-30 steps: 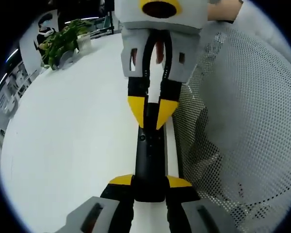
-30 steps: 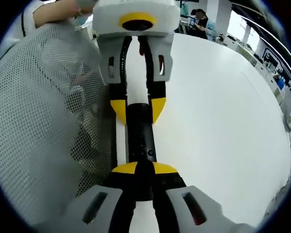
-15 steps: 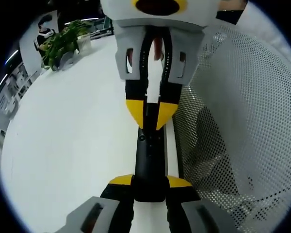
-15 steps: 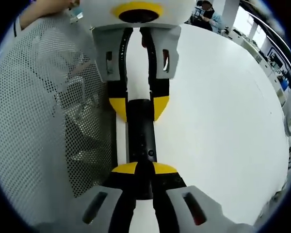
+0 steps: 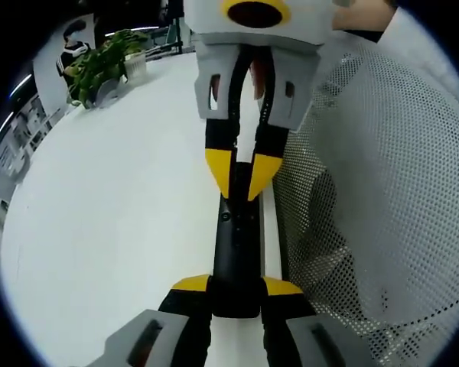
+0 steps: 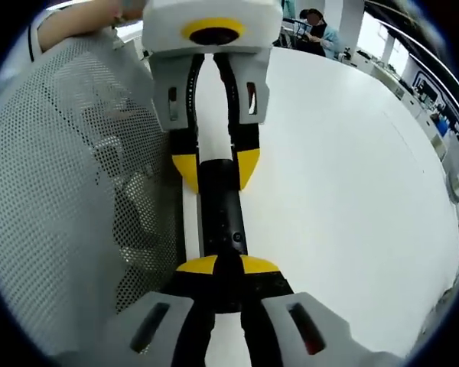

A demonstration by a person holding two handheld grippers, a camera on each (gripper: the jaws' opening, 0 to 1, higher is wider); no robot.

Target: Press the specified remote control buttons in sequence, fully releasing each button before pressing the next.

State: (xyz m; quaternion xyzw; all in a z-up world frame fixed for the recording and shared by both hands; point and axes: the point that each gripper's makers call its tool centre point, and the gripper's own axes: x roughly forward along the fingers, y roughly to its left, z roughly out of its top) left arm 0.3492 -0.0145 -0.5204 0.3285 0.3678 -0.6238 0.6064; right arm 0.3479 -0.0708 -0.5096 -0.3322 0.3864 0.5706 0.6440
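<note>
A slim black remote (image 5: 237, 252) lies lengthwise over the white table (image 5: 115, 206). My left gripper (image 5: 237, 287) is shut on its near end, one yellow-tipped jaw on each side. My right gripper (image 5: 242, 180) comes down from the top of the left gripper view, its pointed yellow tips drawn close together over the remote's far part, just beyond a small round button (image 5: 224, 216). In the right gripper view the remote (image 6: 220, 206) runs away from my right gripper (image 6: 226, 266) to the left gripper (image 6: 216, 168), which clamps the far end.
A person's white mesh garment (image 5: 382, 191) (image 6: 61, 191) hangs close beside the remote along the table edge. A potted plant (image 5: 99, 69) stands at the far corner. Another person (image 6: 317, 27) sits at the far end of the table (image 6: 336, 168).
Both views wobbled slightly. The right gripper pulled back a little from its closest point half a second ago. The left gripper's hold on the remote is unchanged.
</note>
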